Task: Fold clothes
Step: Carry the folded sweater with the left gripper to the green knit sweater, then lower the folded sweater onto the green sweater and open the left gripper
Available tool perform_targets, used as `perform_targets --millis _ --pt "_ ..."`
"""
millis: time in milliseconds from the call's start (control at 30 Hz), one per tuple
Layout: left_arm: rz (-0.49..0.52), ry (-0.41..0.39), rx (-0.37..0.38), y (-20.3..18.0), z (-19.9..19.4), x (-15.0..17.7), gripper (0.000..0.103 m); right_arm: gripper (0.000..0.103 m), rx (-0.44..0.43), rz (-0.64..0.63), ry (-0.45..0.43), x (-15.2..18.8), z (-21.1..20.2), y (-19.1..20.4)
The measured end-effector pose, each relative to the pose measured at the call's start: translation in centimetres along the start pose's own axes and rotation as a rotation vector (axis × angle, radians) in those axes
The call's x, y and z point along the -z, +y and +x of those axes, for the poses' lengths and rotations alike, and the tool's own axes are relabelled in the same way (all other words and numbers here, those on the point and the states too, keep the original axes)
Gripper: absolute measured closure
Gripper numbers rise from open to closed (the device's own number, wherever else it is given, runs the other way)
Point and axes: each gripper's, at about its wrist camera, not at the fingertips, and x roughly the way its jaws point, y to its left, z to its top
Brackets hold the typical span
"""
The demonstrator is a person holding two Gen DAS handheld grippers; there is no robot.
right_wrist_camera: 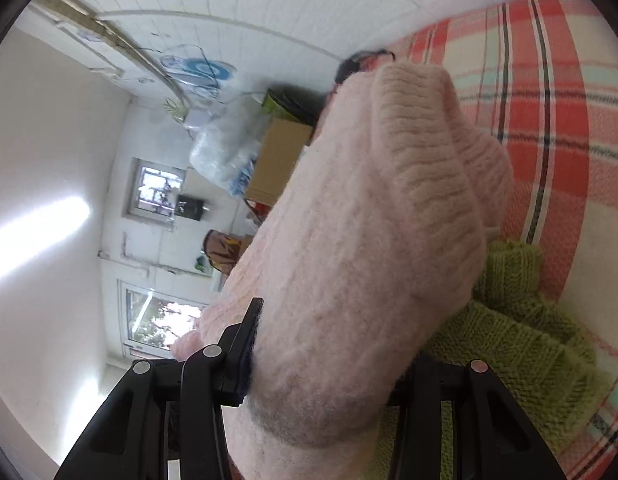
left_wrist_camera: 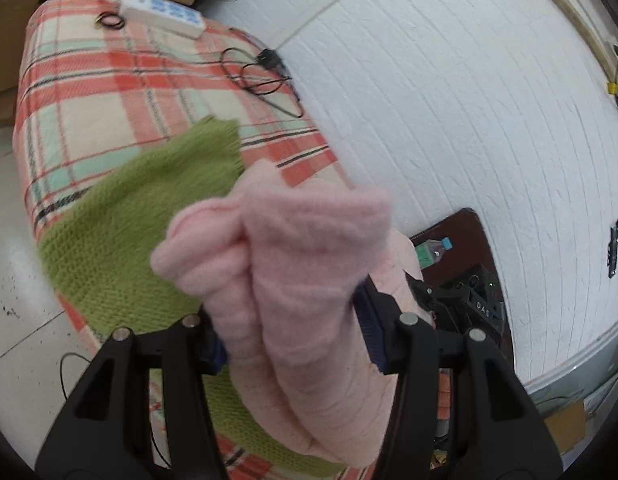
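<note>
A pink knit garment is bunched between the fingers of my left gripper, which is shut on it and holds it above the bed. In the right wrist view the same pink garment fills the middle, and my right gripper is shut on it. A green knit garment lies flat on the plaid blanket beneath; it also shows in the right wrist view under the pink one. Both sets of fingertips are mostly hidden by pink fabric.
A white power strip and black cables lie at the far end of the blanket. A white brick wall borders the bed. A dark side table holds a bottle. Cardboard boxes and plastic bags stand beyond.
</note>
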Motion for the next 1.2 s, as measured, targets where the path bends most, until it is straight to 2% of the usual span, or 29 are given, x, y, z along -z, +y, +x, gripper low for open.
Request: perform_targets --millis 67,167,300,433,533,600,700,800,833,867,933,967,1067,1200 --pt "-0.039 0.016 0.004 2.5 0.7 0.7 0.045 0.050 0.058 0.013 0.036 0.9 1.8 -1.7" --pt "-0.061 0.010 0.051 3.1 0.7 1.6 0.044 0.046 0.047 0.039 0.041 1.3 1.7 -3.2" --pt "-0.059 0.000 0.056 2.9 0.5 1.6 0.041 0.040 0.053 0.007 0.034 1.3 -0.3 -2.9" --pt "-0.016 -0.031 0.016 1.9 -0.7 1.9 0.035 0.040 0.082 -0.063 0.018 2.0 -2.1 -1.1" --pt "0.028 -0.063 -0.043 0.9 -1.7 2.6 0.025 0.040 0.142 -0.142 0.004 3.0 -1.7 0.3" --pt "0.056 -0.086 -0.080 0.2 -2.5 3.1 0.025 0.039 0.208 -0.187 0.013 3.5 -1.2 0.6" --pt "0.120 -0.140 -0.136 -1.3 -4.2 4.3 0.024 0.035 0.248 -0.240 0.003 3.6 -1.3 1.6" --pt "0.203 -0.193 -0.189 -3.6 -6.2 6.1 0.018 0.031 0.293 -0.365 -0.004 5.2 -2.7 3.2" --pt "0.227 -0.204 -0.202 -4.4 -6.7 6.6 0.014 0.031 0.325 -0.428 -0.012 6.1 -3.2 3.9" --pt "0.253 -0.211 -0.210 -5.2 -7.1 7.2 0.006 0.030 0.351 -0.489 -0.020 6.8 -3.2 5.0" --pt "0.312 -0.219 -0.245 -7.1 -7.4 8.4 0.000 0.025 0.386 -0.620 -0.050 9.1 -4.0 6.4" --pt "0.344 -0.220 -0.268 -8.0 -7.3 9.1 0.000 0.022 0.395 -0.679 -0.066 10.3 -4.3 7.2" --pt "0.400 -0.199 -0.303 -10.3 -6.4 10.9 0.000 0.021 0.410 -0.839 -0.117 13.8 -5.4 9.0" --pt "0.375 -0.151 -0.323 -11.6 -4.7 12.9 0.000 0.016 0.426 -0.968 -0.177 17.2 -6.4 10.0"
